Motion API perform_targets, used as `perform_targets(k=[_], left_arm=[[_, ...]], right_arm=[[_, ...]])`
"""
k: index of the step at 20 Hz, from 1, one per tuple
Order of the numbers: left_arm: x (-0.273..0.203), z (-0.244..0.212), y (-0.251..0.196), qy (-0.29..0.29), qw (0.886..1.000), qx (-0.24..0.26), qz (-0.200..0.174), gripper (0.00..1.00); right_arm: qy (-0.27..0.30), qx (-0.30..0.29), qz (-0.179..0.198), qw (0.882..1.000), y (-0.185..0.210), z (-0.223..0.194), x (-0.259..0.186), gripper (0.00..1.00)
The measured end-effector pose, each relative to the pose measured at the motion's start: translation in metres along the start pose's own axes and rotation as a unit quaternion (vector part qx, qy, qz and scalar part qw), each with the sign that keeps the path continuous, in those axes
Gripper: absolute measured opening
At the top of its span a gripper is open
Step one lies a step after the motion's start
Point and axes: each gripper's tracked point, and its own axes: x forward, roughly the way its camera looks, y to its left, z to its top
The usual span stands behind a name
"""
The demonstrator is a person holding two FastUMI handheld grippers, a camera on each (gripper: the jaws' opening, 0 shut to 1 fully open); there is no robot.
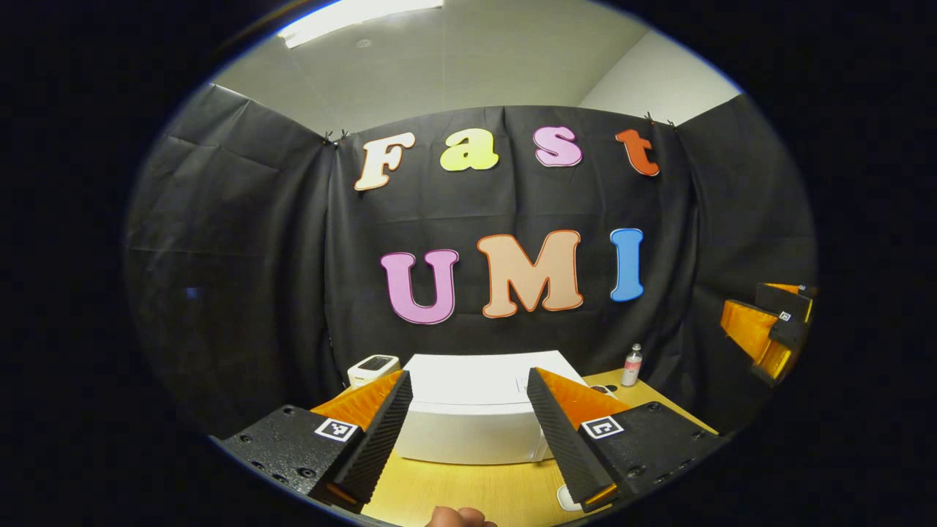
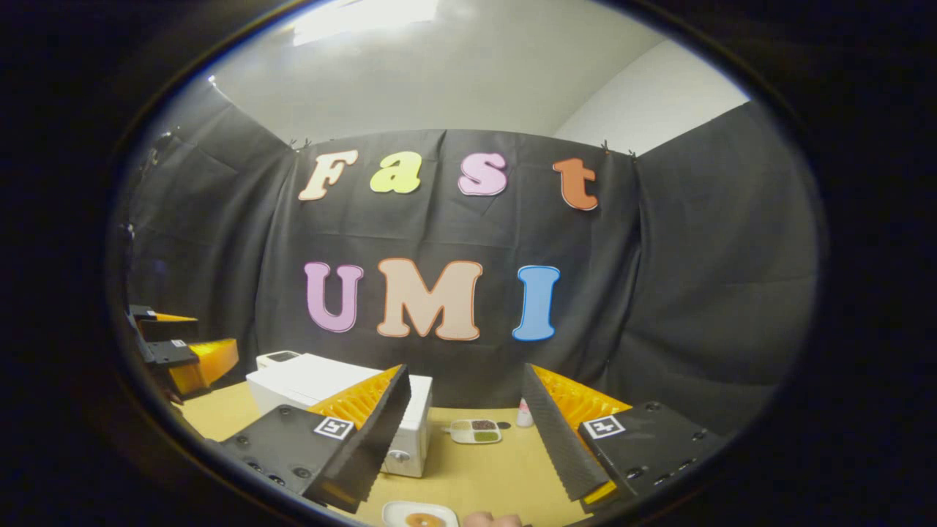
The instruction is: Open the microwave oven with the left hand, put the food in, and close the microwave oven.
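Left tool (image 1: 468,432): wide, holds nothing.
Right tool (image 2: 465,432): wide, holds nothing.
Plate w/ food (image 2: 419,516): just below right tool, on worktop (image 2: 483,468).
Microwave (image 1: 476,406): straight ahead of left tool, between its fingers, door shut; ahead-left of right tool.
Bottle (image 1: 632,366): ahead-right, by booth wall.

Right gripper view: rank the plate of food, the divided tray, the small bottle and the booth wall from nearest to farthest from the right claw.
1. Plate of food: table's near edge, just below the right claw.
2. Divided tray: mid-table, ahead between the fingers.
3. Small bottle: just behind the tray, slightly right, by the cloth.
4. Booth wall: backdrop behind everything.
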Motion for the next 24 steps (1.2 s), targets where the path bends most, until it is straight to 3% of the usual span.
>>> perform_targets(k=[7,12,19,24], left_arm=[[0.039,-0.056,-0.044,0.016,0.999,0.0,-0.041,0.95],[0.075,-0.122,-0.077,0.036,0.996,0.041,-0.07,0.95],[0.115,-0.221,-0.112,0.135,0.987,0.039,-0.081,0.95],[0.133,-0.266,-0.129,0.192,0.977,0.036,-0.091,0.95]], right_arm=[[0.008,-0.003,-0.007,1.0,-0.007,-0.002,-0.009,0.96],[0.007,-0.025,-0.02,0.999,-0.021,0.004,-0.019,0.97],[0.006,-0.042,-0.056,0.998,-0.055,0.009,-0.032,0.97],[0.011,-0.049,-0.076,0.996,-0.074,0.007,-0.04,0.97]])
